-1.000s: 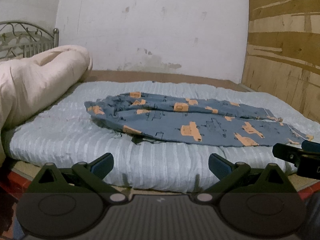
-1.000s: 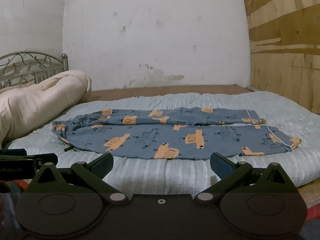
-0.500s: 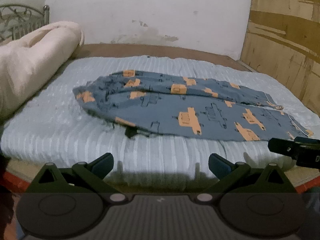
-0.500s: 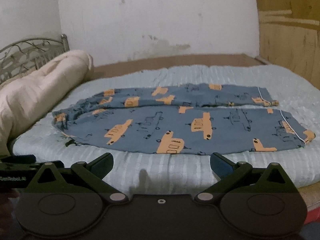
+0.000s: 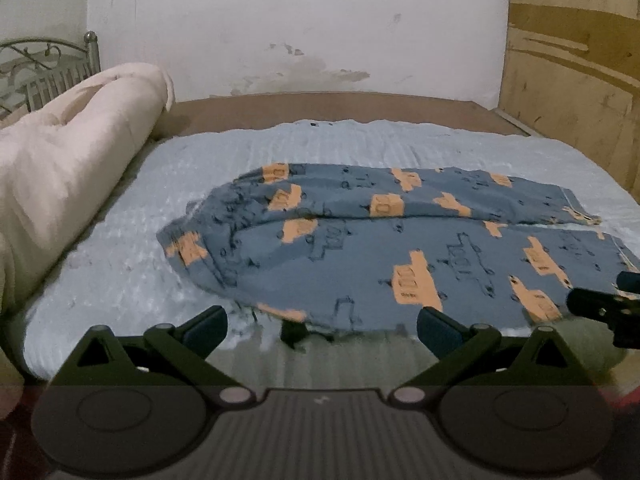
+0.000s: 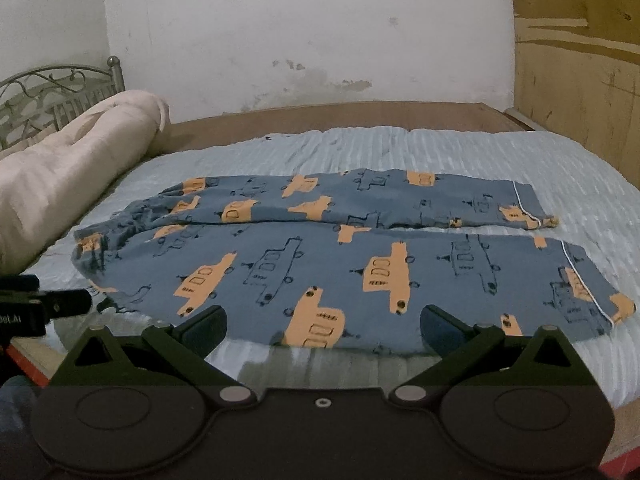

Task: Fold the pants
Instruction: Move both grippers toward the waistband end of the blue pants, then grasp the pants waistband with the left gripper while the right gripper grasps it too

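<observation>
a: what fills the scene?

b: a bed with a pale blue ribbed cover (image 6: pixel 400 152), set against a stained white wall (image 6: pixel 304 28), wooden panelling (image 6: pixel 576 80) on the side where the trouser cuffs point.

a: and on the cover?

b: a rolled cream quilt (image 5: pixel 68 148) lies along the cover's headboard side, in front of a metal headboard (image 6: pixel 48 92). nearer the cover's front edge lie the pants (image 6: pixel 320 256), blue with orange vehicle prints, spread flat, both legs side by side and running across the cover, waistband toward the quilt, white-piped cuffs toward the panelling.

a: the tools?

b: the left gripper (image 5: pixel 322 320) hovers at the cover's front edge by the waistband end, its jaws spread wide, gripping nothing. a dark drawstring end (image 5: pixel 292 330) pokes out from under the fabric between its fingers. the right gripper (image 6: pixel 322 322) hovers at the same edge, just short of the near leg, fingers equally wide apart and bare.
</observation>
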A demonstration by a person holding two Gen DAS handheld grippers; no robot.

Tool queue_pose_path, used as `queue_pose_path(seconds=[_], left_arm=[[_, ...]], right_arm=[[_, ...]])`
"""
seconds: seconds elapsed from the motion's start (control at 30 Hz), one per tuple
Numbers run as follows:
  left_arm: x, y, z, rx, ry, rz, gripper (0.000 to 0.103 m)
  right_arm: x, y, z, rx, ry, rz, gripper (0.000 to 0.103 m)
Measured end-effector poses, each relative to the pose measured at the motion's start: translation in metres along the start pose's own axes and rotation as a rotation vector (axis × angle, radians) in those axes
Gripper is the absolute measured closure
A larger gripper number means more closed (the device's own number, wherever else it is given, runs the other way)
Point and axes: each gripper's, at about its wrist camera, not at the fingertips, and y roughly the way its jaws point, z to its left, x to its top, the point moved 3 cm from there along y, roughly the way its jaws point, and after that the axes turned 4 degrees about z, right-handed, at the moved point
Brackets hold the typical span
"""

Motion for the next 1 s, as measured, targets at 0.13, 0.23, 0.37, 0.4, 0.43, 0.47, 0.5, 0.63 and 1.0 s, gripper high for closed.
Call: queue_pose_path(seconds=[0.13, 0.23, 0.37, 0.4, 0.43, 0.47, 0.5, 0.63, 1.0], left_arm=[[0.022, 0.011, 0.004, 0.021, 0.009, -0.009, 0.001], [0.041, 0.021, 0.007, 0.028, 0.009, -0.002, 0.001], [0.064, 0.04, 0.011, 0.066, 0.038, -0.005, 0.001], [0.072, 0.046, 0.013, 0.076, 0.044, -0.002, 0.001], [0.078, 0.051, 0.014, 0.082, 0.055, -0.001, 0.001], [0.085, 0.056, 0.015, 0.091, 0.075, -0.004, 0.001], [0.093, 0.063, 0.016, 0.108, 0.099, -0.011, 0.001], [0.122, 0.091, 0.023, 0.165, 0.177, -0.042, 0.001], [0.174, 0.182, 0.049, 0.201, 0.288, -0.042, 0.0]], right_arm=[[0.013, 0.01, -0.004, -0.011, -0.015, 0.01, 0.001], [0.026, 0.02, -0.007, -0.011, -0.012, 0.026, 0.001], [0.045, 0.037, -0.01, -0.015, -0.048, 0.022, 0.001], [0.05, 0.041, -0.011, -0.014, -0.054, 0.024, 0.001], [0.057, 0.046, -0.013, -0.007, -0.06, 0.029, 0.001], [0.062, 0.051, -0.014, 0.002, -0.068, 0.033, 0.001], [0.069, 0.057, -0.016, 0.007, -0.079, 0.036, 0.001], [0.096, 0.082, -0.024, 0.024, -0.154, 0.022, 0.001], [0.166, 0.173, -0.051, 0.189, -0.328, -0.006, 0.001]])
